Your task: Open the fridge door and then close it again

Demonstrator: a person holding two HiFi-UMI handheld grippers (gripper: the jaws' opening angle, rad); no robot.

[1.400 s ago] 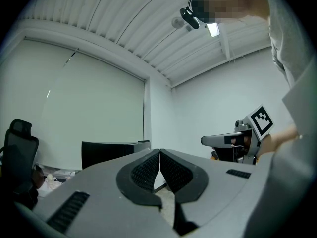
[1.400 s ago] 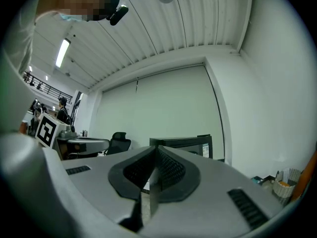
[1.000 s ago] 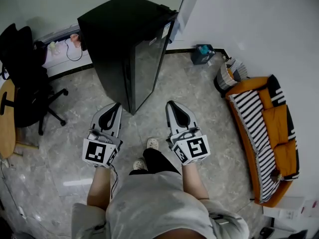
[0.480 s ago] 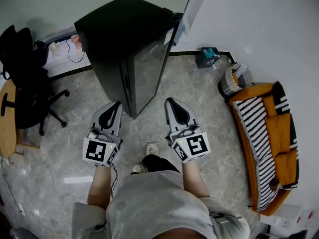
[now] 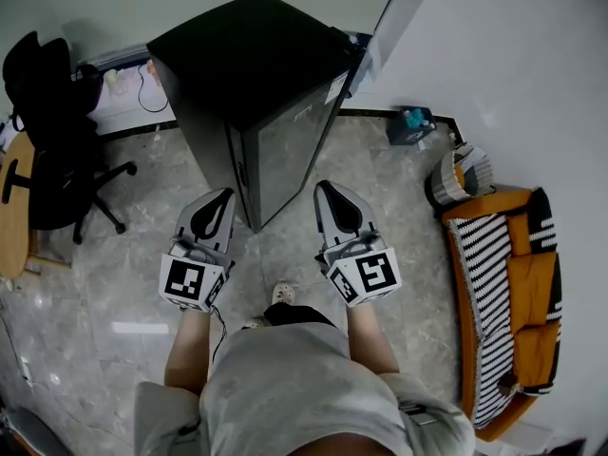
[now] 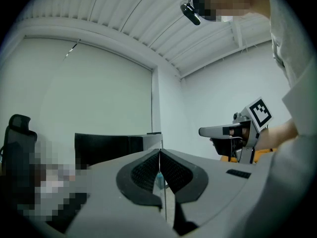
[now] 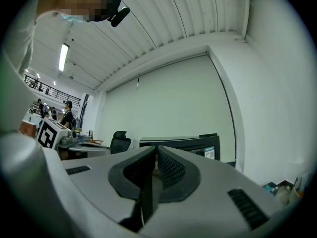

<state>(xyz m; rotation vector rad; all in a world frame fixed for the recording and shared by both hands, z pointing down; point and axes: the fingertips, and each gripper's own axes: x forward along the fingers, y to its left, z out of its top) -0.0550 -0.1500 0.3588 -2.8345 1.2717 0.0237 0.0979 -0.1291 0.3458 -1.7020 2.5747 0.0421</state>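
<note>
Plainly, the tall black fridge (image 5: 252, 60) stands just beyond both tools, its shut door (image 5: 290, 141) facing near-right, favouring the right hand-held gripper (image 5: 326, 191) over the left hand-held gripper (image 5: 220, 199), both pressed together, empty.

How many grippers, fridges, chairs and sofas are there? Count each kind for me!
Grippers: 2, the left gripper and the right gripper
Fridge: 1
Chair: 1
Sofa: 1
Total: 5
</note>
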